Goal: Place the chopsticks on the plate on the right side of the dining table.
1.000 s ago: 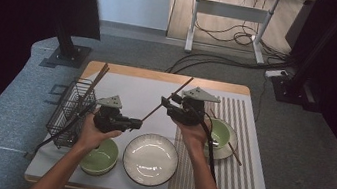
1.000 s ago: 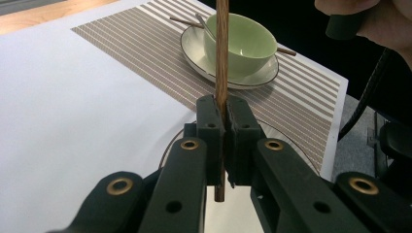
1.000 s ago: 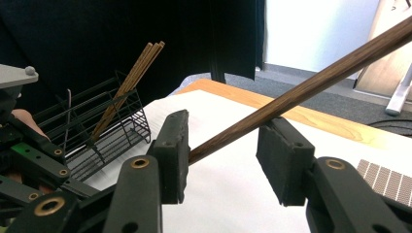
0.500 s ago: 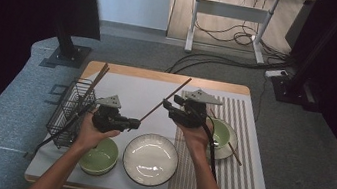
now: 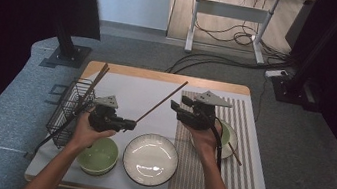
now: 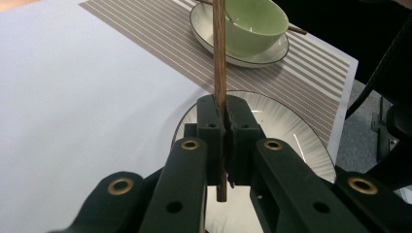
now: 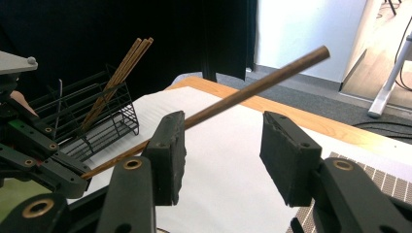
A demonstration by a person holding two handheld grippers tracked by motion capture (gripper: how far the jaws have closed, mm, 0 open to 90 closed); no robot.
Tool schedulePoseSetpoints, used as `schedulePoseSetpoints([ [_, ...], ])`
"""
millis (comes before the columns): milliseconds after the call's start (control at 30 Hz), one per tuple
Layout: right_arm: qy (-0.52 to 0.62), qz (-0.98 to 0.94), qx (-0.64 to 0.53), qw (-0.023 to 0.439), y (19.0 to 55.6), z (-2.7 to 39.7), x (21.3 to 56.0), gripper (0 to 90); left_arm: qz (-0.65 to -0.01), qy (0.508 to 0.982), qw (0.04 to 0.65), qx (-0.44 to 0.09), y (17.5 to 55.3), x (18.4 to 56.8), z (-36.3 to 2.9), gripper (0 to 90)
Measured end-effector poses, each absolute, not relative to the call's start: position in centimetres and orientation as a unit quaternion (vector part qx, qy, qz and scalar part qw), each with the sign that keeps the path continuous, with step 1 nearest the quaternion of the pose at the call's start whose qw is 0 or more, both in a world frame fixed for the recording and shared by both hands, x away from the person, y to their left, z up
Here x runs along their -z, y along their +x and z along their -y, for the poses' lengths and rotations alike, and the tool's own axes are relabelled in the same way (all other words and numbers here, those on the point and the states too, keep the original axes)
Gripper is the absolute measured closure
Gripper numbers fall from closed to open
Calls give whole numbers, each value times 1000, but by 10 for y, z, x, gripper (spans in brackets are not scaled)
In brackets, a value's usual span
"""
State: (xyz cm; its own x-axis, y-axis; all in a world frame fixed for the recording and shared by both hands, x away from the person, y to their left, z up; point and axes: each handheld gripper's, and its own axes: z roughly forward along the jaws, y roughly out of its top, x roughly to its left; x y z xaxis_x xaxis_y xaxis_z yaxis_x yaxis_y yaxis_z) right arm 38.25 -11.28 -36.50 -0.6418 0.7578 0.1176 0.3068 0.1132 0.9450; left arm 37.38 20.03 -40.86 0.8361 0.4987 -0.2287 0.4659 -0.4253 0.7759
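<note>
My left gripper (image 5: 132, 123) is shut on the lower end of a brown chopstick (image 5: 163, 101), which slants up and away over the table. In the left gripper view the pads pinch the chopstick (image 6: 219, 73) just above its end. My right gripper (image 5: 178, 107) points left at that stick with its jaws open. In the right gripper view the chopstick (image 7: 252, 85) crosses just beyond the open jaws and nothing is gripped. A white plate (image 5: 150, 159) lies below the two grippers.
A black wire basket (image 5: 69, 110) with more chopsticks stands at the left. A green bowl (image 5: 96, 155) sits near the front edge. Another green bowl (image 5: 228, 132) rests on a saucer on the striped mat (image 5: 238, 186), with a chopstick (image 5: 234, 153) beside it.
My right gripper has shifted very slightly to the right. The left gripper and its chopstick have stayed put.
</note>
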Motion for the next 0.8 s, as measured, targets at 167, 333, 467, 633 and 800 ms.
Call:
schedulePoseSetpoints([
  [167, 366, -720, -551, 206, 383, 108, 363, 512, -281, 847, 451, -15, 373, 411, -199, 864],
  [333, 362, -724, -550, 208, 385, 103, 361, 509, -277, 853, 443, -12, 373, 415, -198, 864],
  [467, 364, -727, -544, 206, 388, 99, 361, 505, -271, 856, 440, -7, 372, 415, -198, 864],
  [633, 365, -733, -538, 201, 391, 95, 363, 503, -264, 861, 436, -3, 371, 416, -198, 863],
  [800, 363, -738, -532, 201, 392, 94, 364, 500, -260, 863, 433, 0, 371, 416, -199, 864],
])
